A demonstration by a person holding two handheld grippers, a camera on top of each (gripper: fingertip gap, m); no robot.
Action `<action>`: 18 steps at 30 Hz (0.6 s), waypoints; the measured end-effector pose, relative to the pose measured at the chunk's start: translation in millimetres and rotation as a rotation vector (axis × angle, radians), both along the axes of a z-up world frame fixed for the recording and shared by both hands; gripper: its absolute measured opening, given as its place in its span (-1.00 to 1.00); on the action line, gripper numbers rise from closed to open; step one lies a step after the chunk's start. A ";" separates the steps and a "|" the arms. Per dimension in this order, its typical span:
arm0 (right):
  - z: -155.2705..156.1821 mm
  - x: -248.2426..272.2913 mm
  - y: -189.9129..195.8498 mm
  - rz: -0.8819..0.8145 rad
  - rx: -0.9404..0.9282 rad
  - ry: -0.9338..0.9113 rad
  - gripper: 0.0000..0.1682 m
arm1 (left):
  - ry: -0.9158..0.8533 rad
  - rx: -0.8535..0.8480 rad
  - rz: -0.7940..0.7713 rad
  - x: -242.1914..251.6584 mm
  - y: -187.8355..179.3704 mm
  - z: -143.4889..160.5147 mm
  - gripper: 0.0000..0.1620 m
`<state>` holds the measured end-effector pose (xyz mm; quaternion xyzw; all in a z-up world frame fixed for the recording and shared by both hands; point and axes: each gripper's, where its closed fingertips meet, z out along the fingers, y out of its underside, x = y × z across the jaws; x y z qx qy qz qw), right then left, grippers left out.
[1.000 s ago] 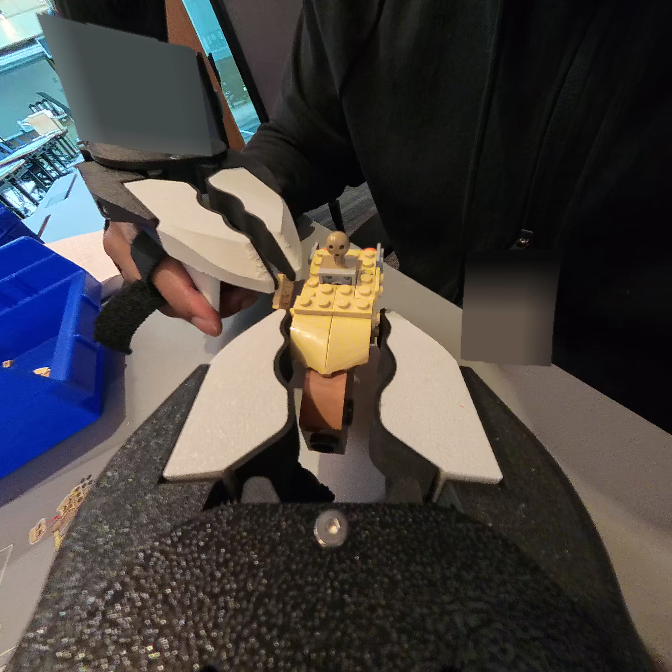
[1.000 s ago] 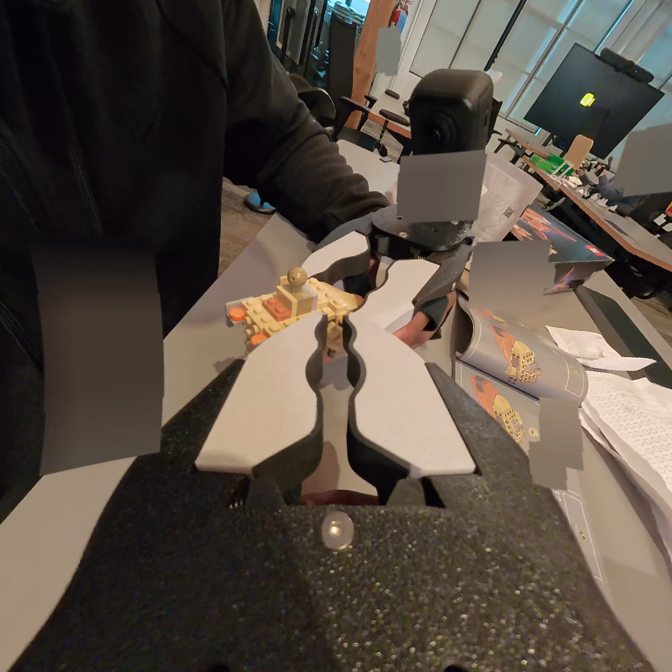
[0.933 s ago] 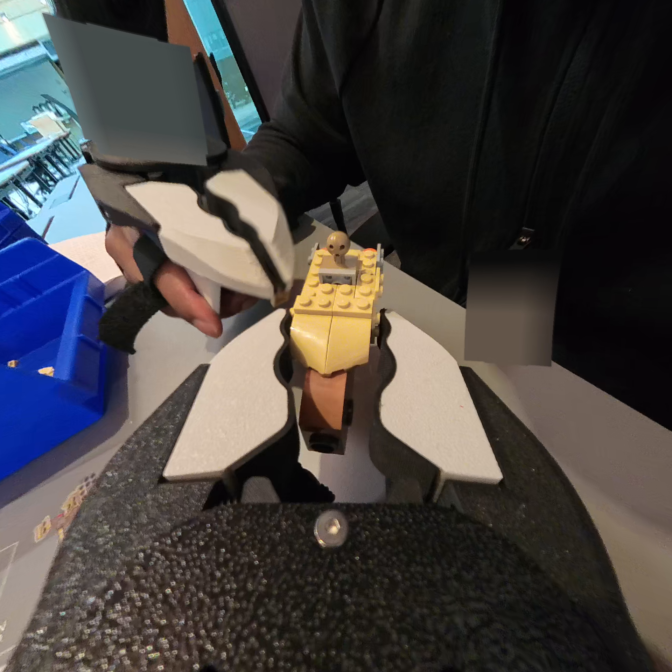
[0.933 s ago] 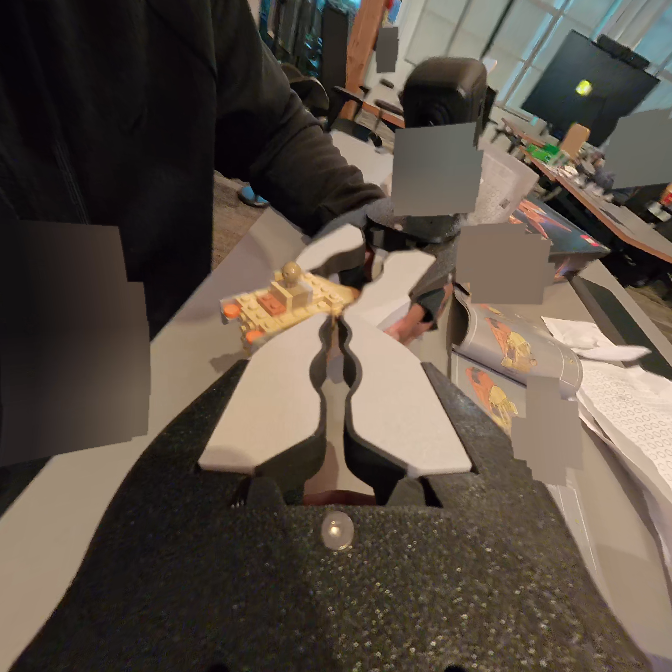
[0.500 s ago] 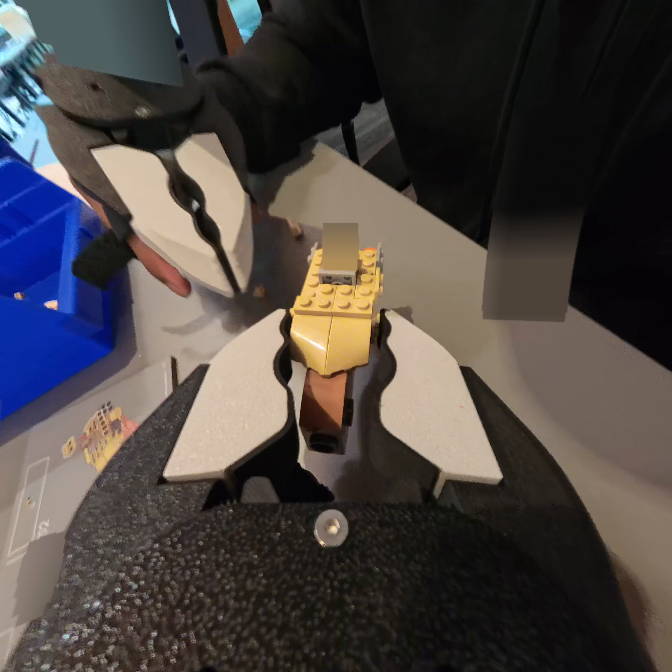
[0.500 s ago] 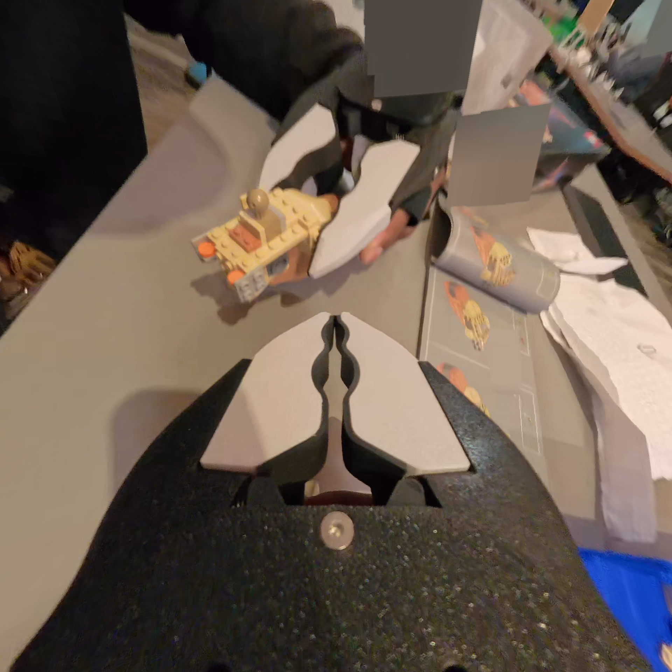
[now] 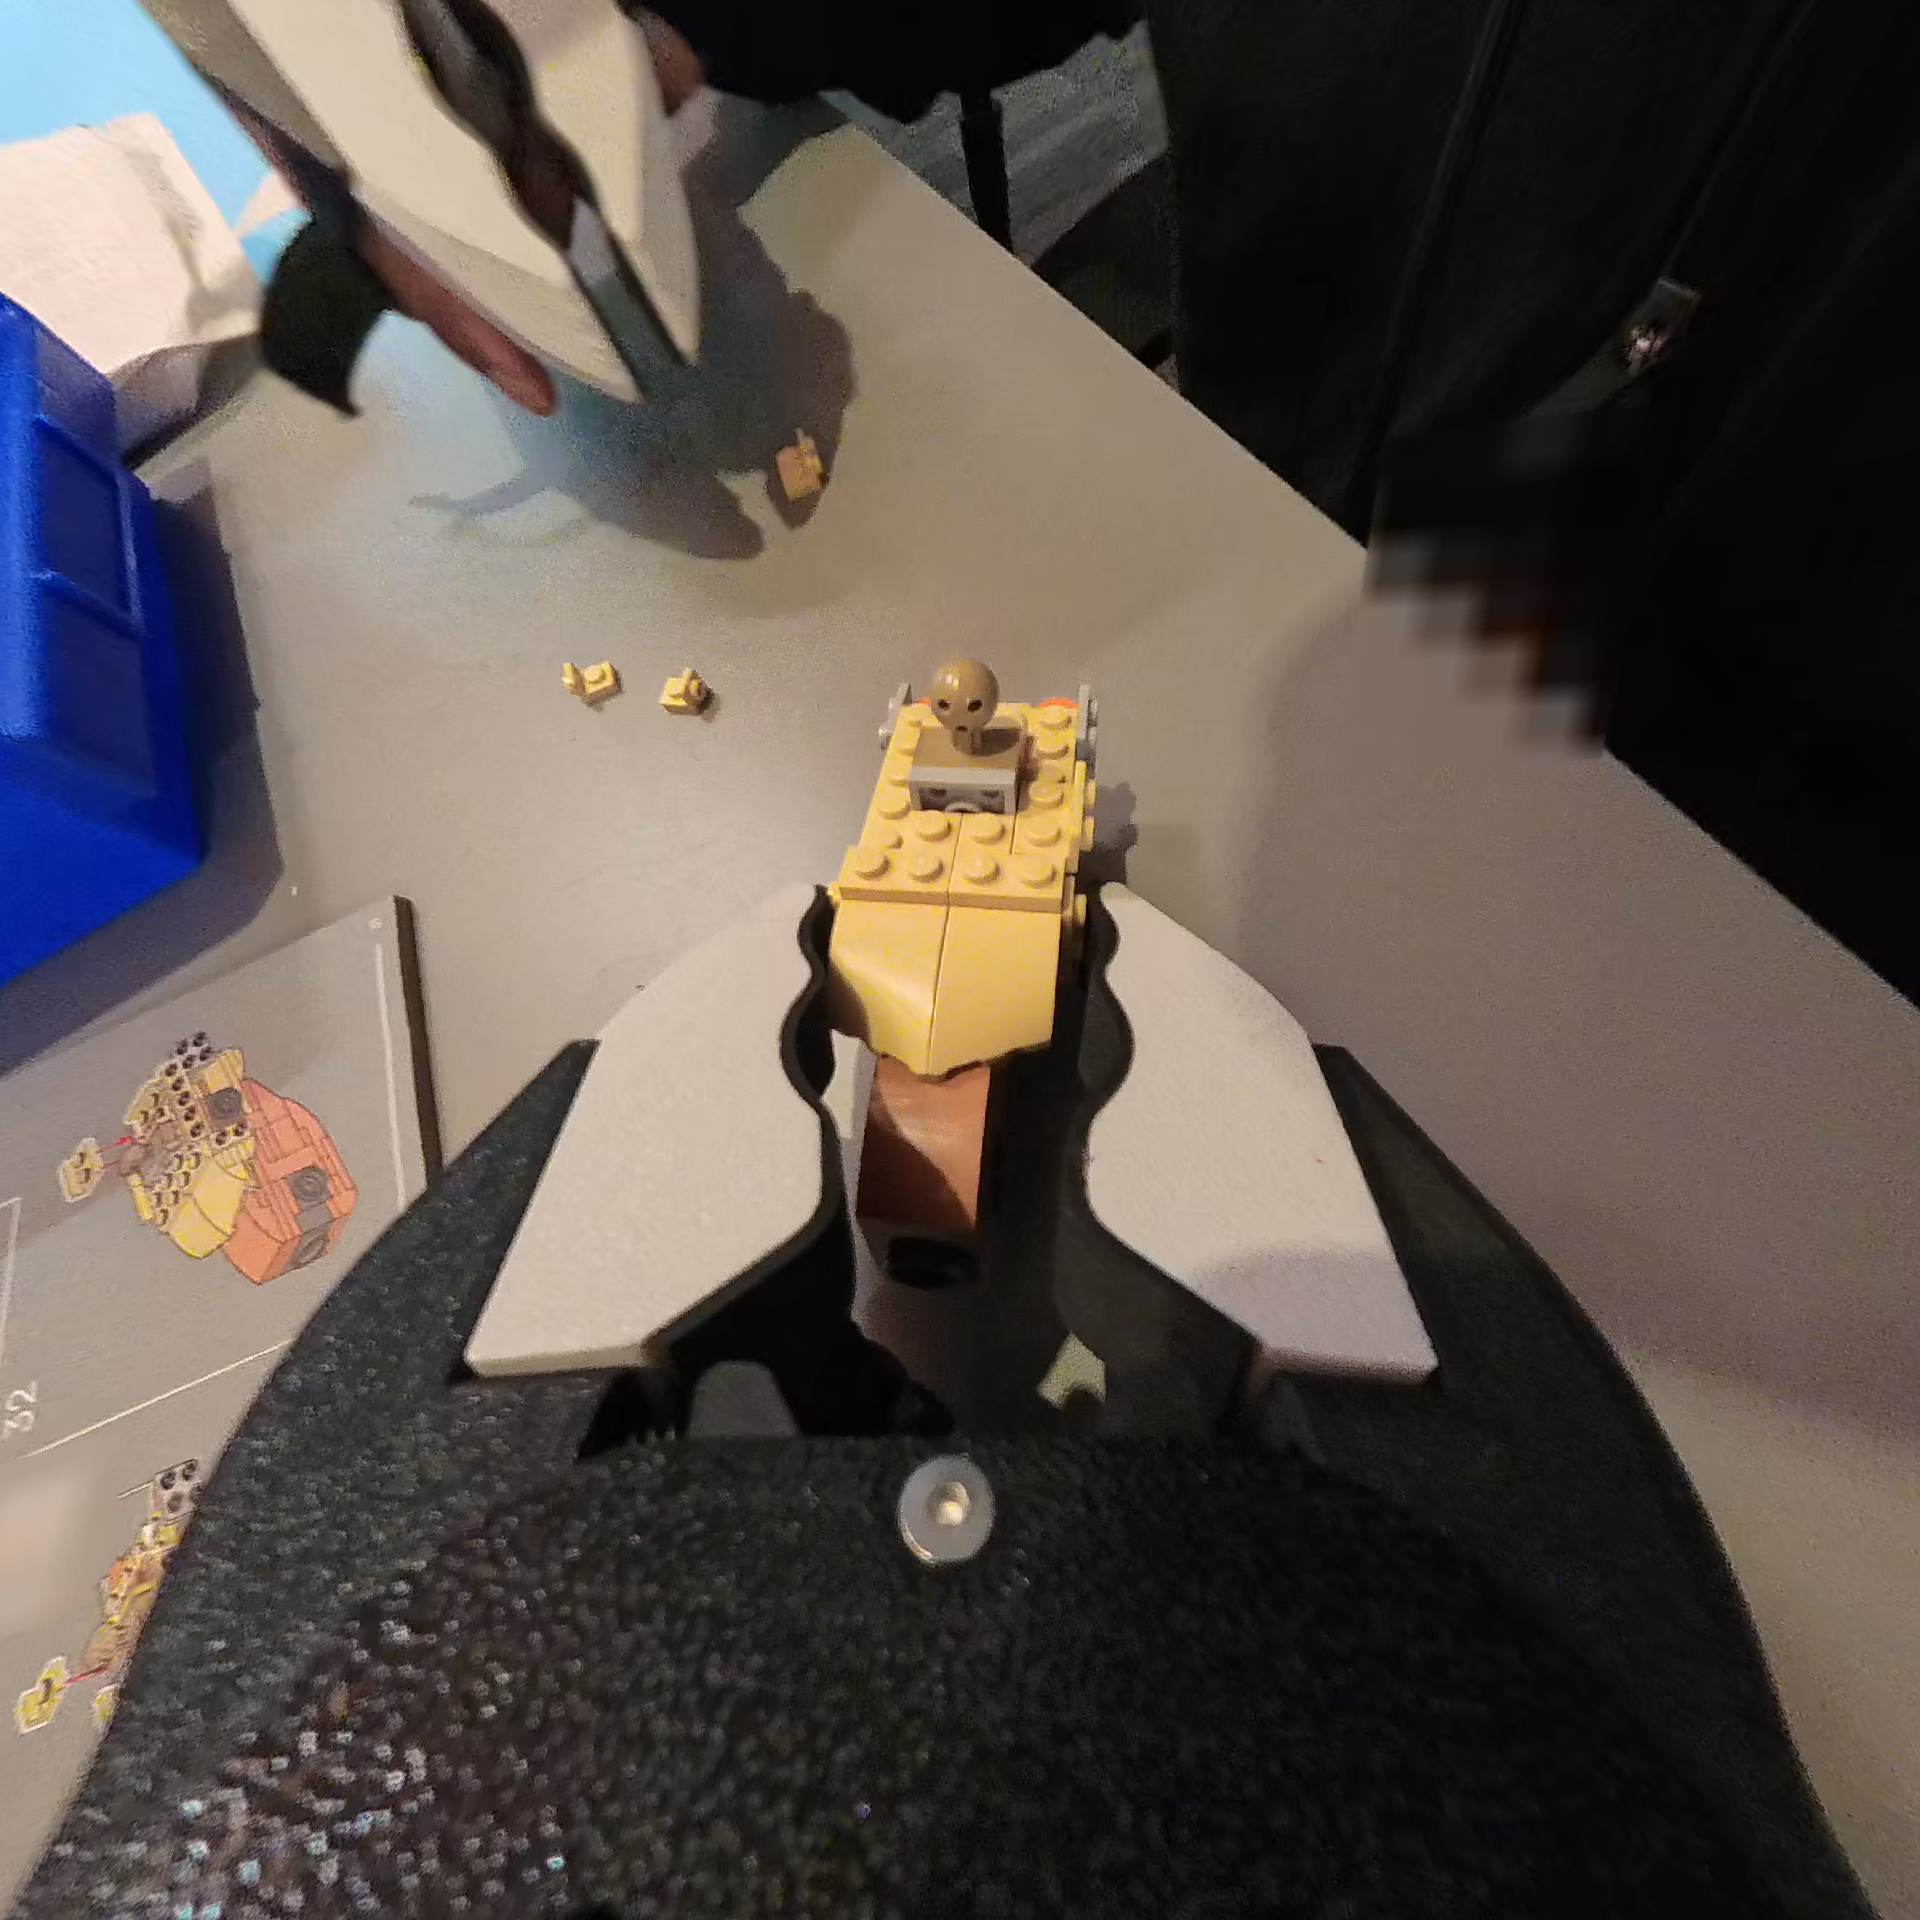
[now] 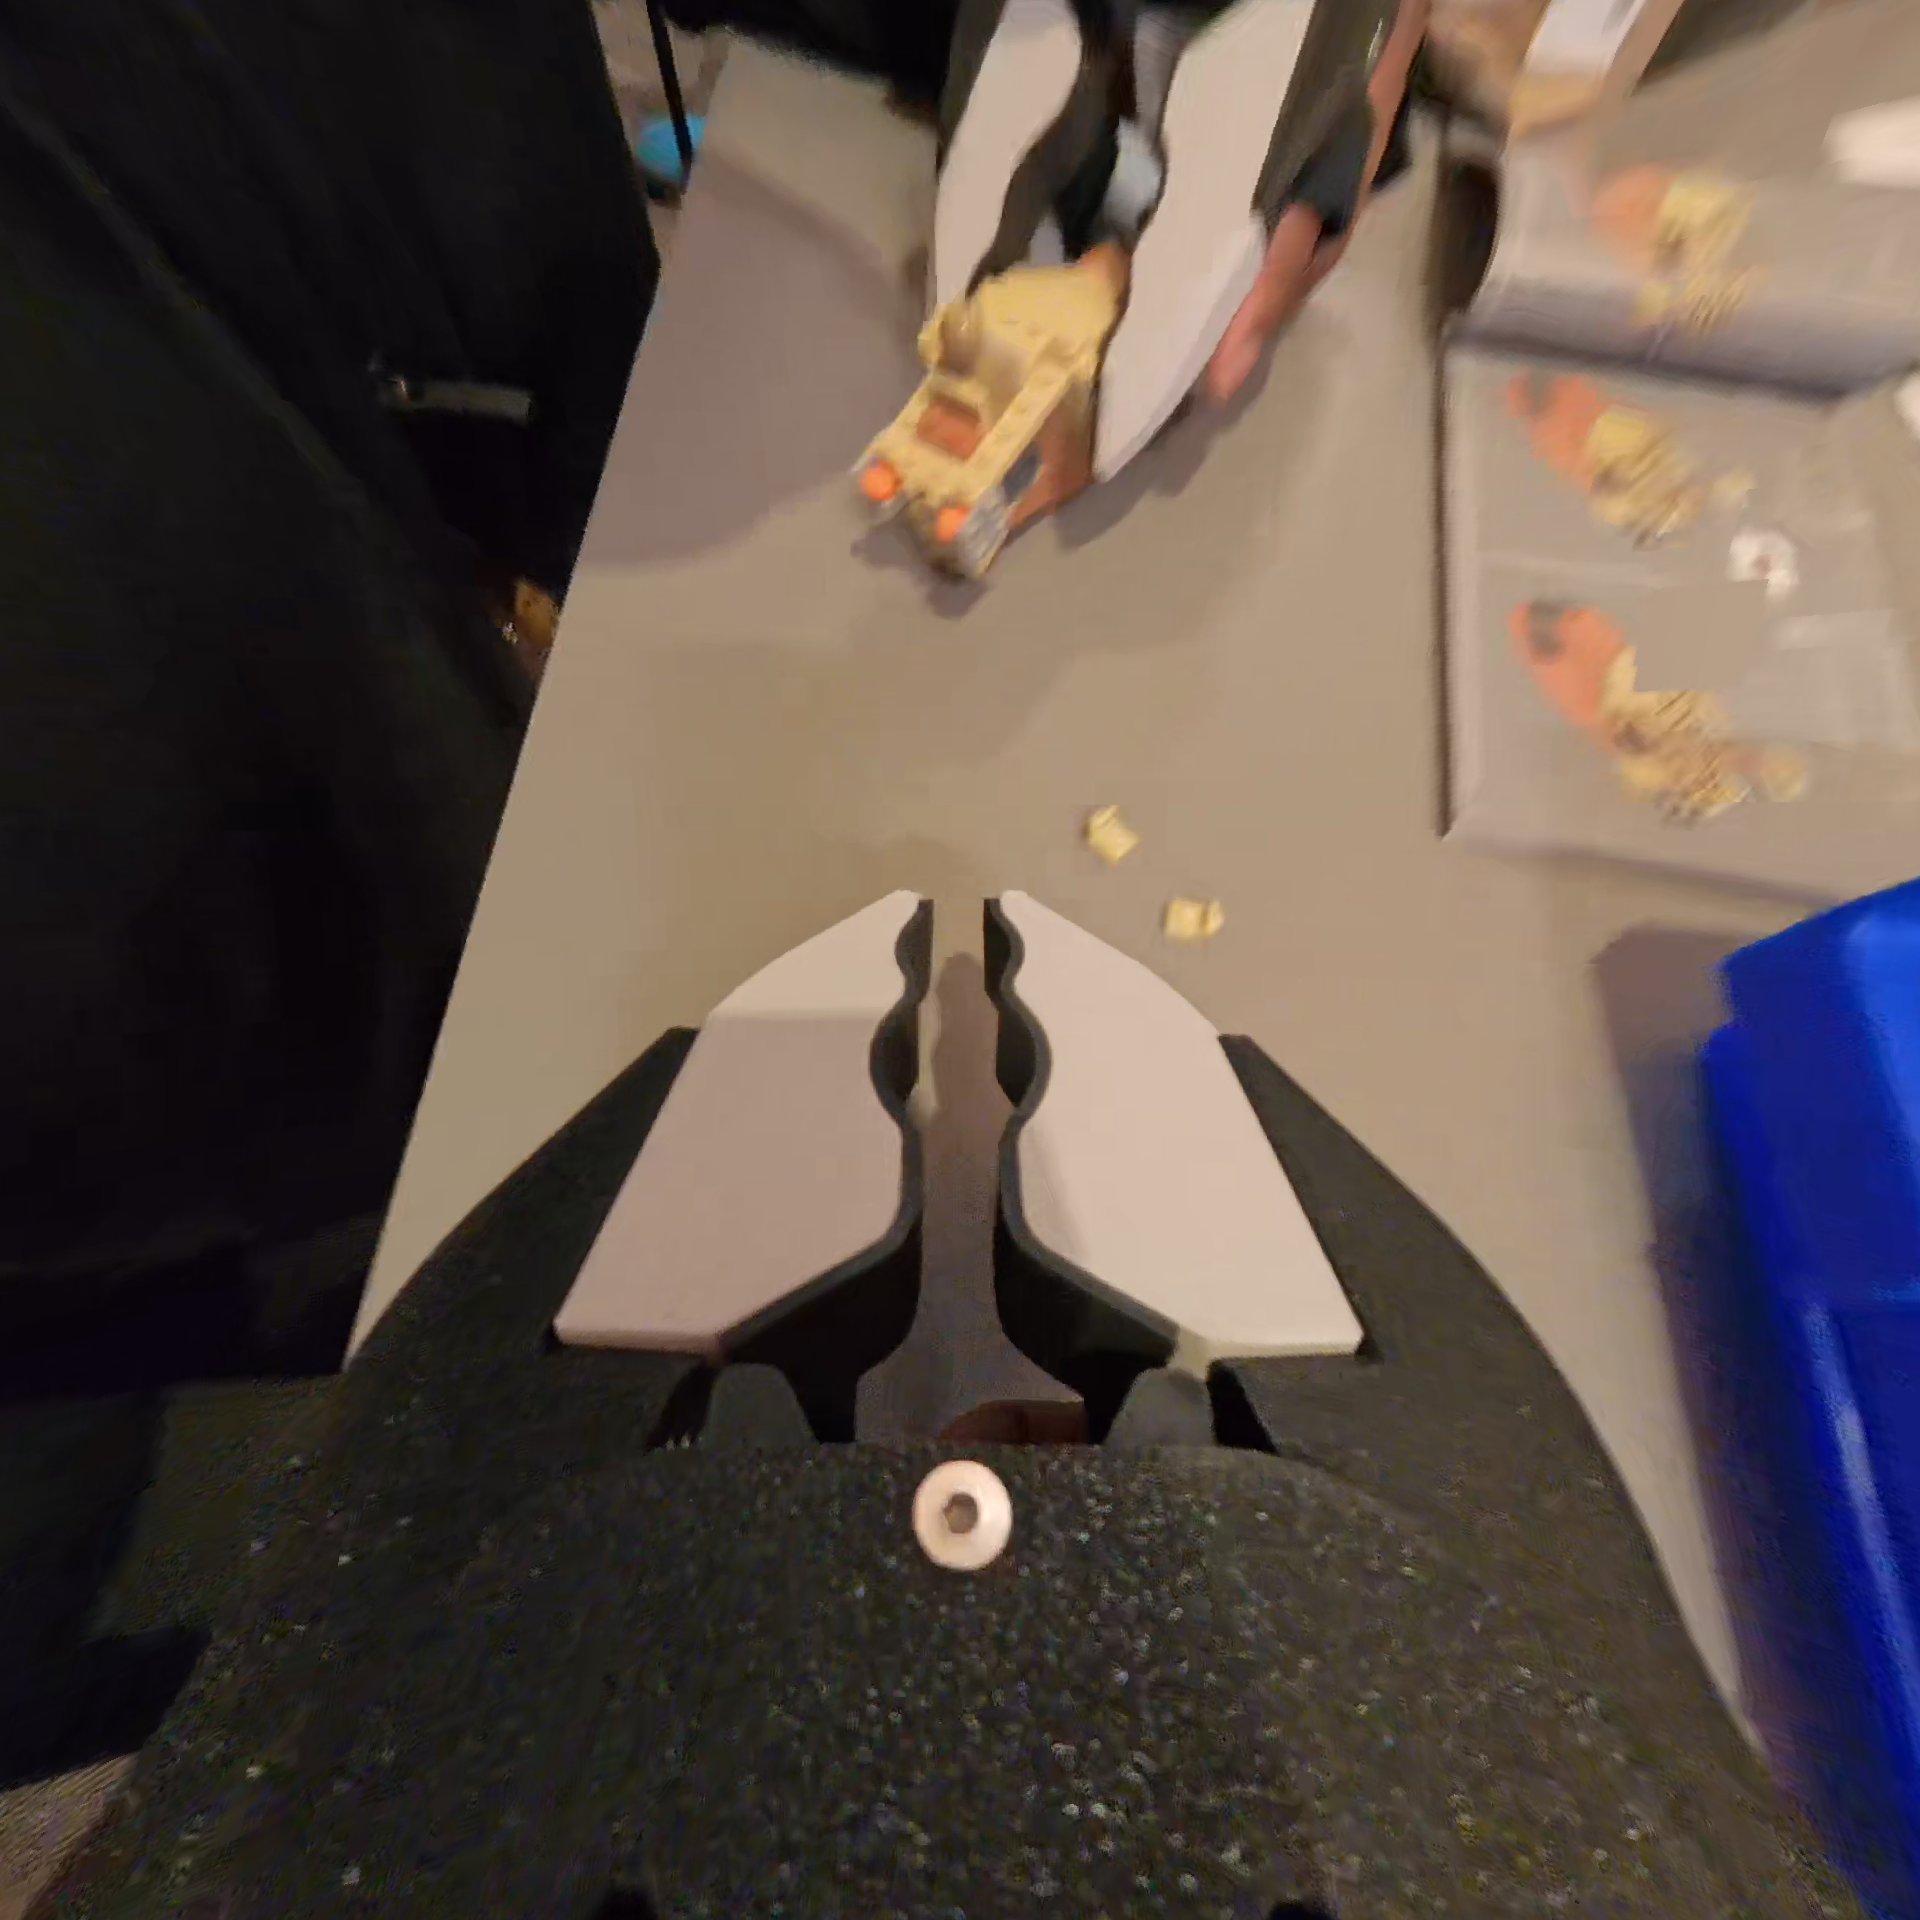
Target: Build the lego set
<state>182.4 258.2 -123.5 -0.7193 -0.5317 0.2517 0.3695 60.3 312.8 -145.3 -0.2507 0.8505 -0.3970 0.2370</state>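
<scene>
Left wrist view
Left gripper (image 7: 954, 925): clamped on the tan lego model (image 7: 961, 883), held above the grey table (image 7: 1351, 987).
Loose tan pieces (image 7: 590, 681): on the table, left of the model.
Instruction booklet (image 7: 208, 1143): left of the model, nearer the camera.

Right wrist view
Right gripper (image 8: 957, 914): empty, jaws a narrow gap apart, over the table.
Model: beyond it, in the left gripper.
Blue bin (image 8: 1829, 1195): right of the right gripper.
</scene>
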 end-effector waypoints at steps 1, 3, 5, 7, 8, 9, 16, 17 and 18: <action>-7.5 0.9 -5.4 -0.021 -0.026 -0.033 -0.86 | 0.009 -0.006 0.004 0.7 -0.2 0.0 -0.45; -17.2 0.7 -17.0 -0.048 -0.064 -0.084 -0.81 | 0.017 -0.012 0.009 1.4 -0.4 -0.1 -0.45; -22.7 1.6 -23.4 -0.083 -0.082 -0.124 -0.76 | 0.015 -0.010 0.009 1.4 -0.5 0.0 -0.45; -28.6 4.2 -24.8 -0.114 -0.079 -0.173 -0.73 | 0.013 -0.009 0.007 1.2 -0.7 -0.1 -0.45; -31.3 5.6 -23.2 -0.133 -0.071 -0.195 -0.73 | 0.013 -0.009 0.008 1.2 -0.9 0.0 -0.45; -33.1 5.7 -22.5 -0.143 -0.067 -0.207 -0.73 | 0.014 -0.010 0.009 1.1 -1.2 0.0 -0.45; -39.9 9.1 -18.0 -0.180 -0.027 -0.254 -0.78 | 0.011 -0.007 0.003 -0.8 -4.5 0.0 -0.45; -41.4 12.5 -15.8 -0.185 -0.011 -0.272 -0.79 | 0.011 -0.007 0.001 -1.0 -5.0 0.0 -0.45; -40.3 14.9 -12.0 -0.197 0.007 -0.277 -0.79 | 0.011 -0.007 -0.001 -1.4 -5.5 0.0 -0.45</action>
